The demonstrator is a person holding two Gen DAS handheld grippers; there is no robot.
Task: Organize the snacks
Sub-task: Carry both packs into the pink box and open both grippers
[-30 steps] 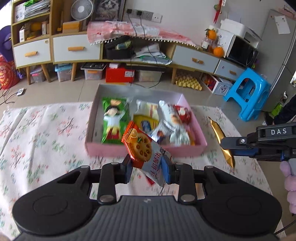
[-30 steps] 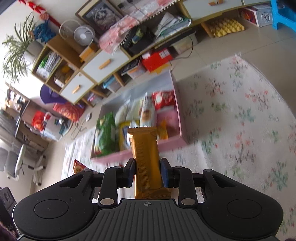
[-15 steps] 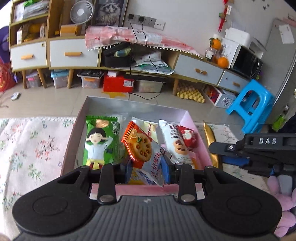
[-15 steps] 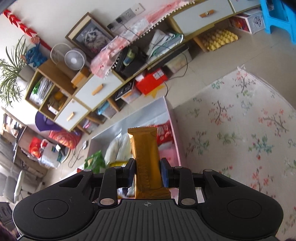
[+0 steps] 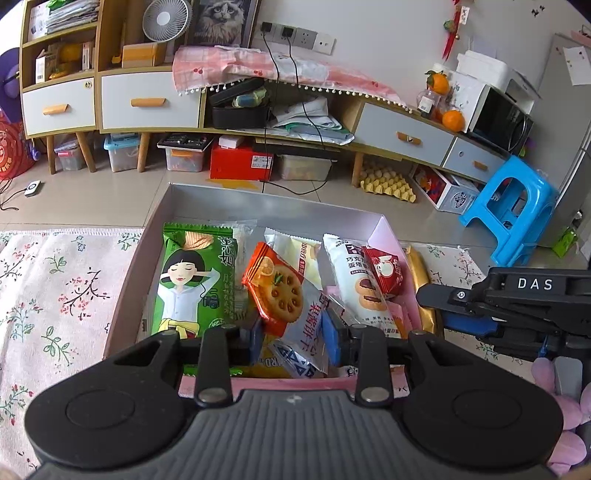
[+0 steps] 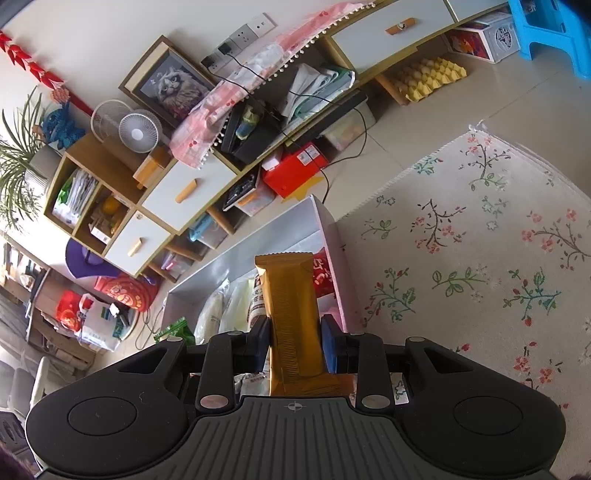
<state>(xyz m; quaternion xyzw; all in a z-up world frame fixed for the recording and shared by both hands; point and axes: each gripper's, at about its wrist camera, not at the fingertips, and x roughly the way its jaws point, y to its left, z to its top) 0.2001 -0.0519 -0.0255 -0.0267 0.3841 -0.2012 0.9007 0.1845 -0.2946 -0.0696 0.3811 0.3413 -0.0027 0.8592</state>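
Most snacks already lie in the pink box at mid-frame — the green packet among them. The left hand-held gripper is clamped on an orange cracker packet over the box; the right hand-held gripper pinches a gold bar above its right wall — two releases seemingly remain.

You face a white wall with a row of sockets, a long low wooden cabinet with white drawers on a beige tiled floor, and a blue plastic stool at right.
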